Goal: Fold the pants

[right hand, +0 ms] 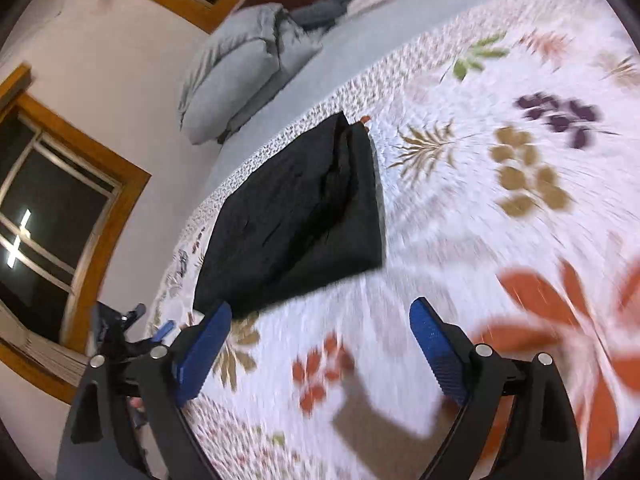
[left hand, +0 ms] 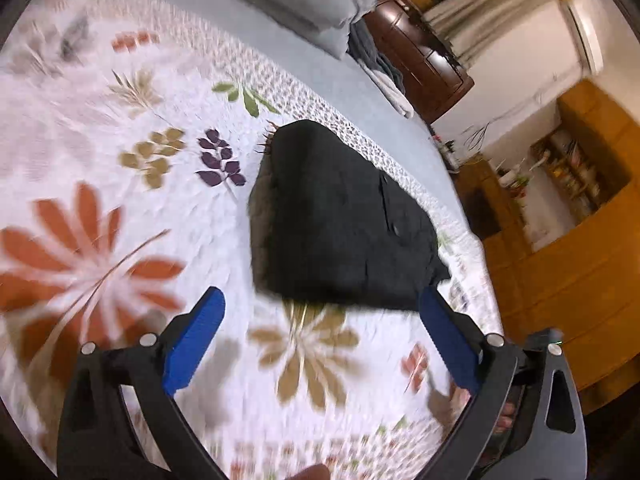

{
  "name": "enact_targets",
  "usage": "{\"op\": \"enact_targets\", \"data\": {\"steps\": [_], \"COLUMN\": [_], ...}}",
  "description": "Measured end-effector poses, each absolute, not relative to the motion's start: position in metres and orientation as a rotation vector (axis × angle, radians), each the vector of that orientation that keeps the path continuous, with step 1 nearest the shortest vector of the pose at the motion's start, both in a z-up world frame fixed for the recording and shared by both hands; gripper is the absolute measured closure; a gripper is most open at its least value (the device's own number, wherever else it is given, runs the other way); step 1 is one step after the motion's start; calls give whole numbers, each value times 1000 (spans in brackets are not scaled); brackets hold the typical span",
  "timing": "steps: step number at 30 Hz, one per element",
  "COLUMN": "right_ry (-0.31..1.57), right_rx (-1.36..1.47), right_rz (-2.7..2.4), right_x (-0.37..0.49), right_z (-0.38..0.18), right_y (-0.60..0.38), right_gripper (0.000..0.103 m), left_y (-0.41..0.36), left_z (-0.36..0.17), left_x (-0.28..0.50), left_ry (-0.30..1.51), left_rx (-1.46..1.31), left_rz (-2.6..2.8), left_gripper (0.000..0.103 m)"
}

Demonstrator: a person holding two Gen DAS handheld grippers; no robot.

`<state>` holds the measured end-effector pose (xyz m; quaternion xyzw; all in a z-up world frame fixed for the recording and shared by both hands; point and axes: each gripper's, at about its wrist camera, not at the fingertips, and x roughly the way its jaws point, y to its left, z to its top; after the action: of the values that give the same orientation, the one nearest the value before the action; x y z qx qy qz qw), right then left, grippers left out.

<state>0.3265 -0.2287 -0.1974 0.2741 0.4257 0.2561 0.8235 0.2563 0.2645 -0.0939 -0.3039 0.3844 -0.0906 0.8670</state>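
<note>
The black pants (left hand: 340,216) lie folded into a thick, compact bundle of matte, slightly fuzzy dark cloth, roughly a blunt wedge with rounded corners; in the right wrist view the pants (right hand: 296,216) show stacked layers along one edge, with a soft crease running down the top. They rest on a white quilted bedspread (left hand: 120,168) printed with large orange flowers, tan leaf clusters, purple sprigs and green leaves, its stitched surface puckered and its border patterned in small speckles. Beyond the bedspread lies a plain pale blue sheet (left hand: 248,32) and a plump grey-blue pillow (right hand: 236,72), soft and creased. The left gripper (left hand: 320,304) hovers above the bedspread with its 2 ribbed blue fingers (left hand: 196,336) spread wide apart and nothing between them; the pants sit just ahead of its fingertips, with the bundle's near edge close to the right-hand fingertip. The right gripper (right hand: 320,320) is likewise spread wide and empty, tilted so the bed slopes across its view; the pants lie ahead and to the left, just past its left finger. Both frames are motion-blurred near the fingers. Wooden furniture (left hand: 560,264) stands off to the left gripper's right, and a wood-framed window (right hand: 60,200) is at the right gripper's left.
</note>
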Motion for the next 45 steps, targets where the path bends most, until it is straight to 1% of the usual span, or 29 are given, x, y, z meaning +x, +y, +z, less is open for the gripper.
{"op": "enact_targets", "data": {"steps": [6, 10, 13, 16, 19, 22, 29, 34, 39, 45], "right_ry": [790, 737, 741, 729, 719, 703, 617, 562, 557, 566], "right_rx": [417, 312, 283, 220, 195, 208, 98, 69, 46, 38], "right_rz": [430, 392, 387, 350, 317, 315, 365, 394, 407, 406], "right_x": [211, 144, 104, 59, 23, -5, -51, -69, -75, -71], "right_z": [-151, -125, -118, -106, -93, -80, -41, -17, -8, -7], "right_y": [-226, -217, -210, -205, -201, -196, -177, -167, -158, -155], "right_gripper": [4, 4, 4, 4, 4, 4, 4, 4, 4, 4], "left_y": [202, 151, 118, 101, 91, 88, 80, 73, 71, 68], "left_z": [-48, -20, -4, 14, 28, 41, 68, 87, 97, 93], "left_x": [161, 99, 63, 20, -14, -45, -87, -106, -113, -111], "left_ry": [723, 684, 680, 621, 605, 572, 571, 549, 530, 534], "left_rx": [-413, -276, -177, -169, -163, -194, -167, -141, -125, -119], "left_rz": [-53, -17, -20, -5, 39, 64, 121, 136, 159, 172], "left_gripper": [3, 3, 3, 3, 3, 3, 3, 3, 3, 3]}}
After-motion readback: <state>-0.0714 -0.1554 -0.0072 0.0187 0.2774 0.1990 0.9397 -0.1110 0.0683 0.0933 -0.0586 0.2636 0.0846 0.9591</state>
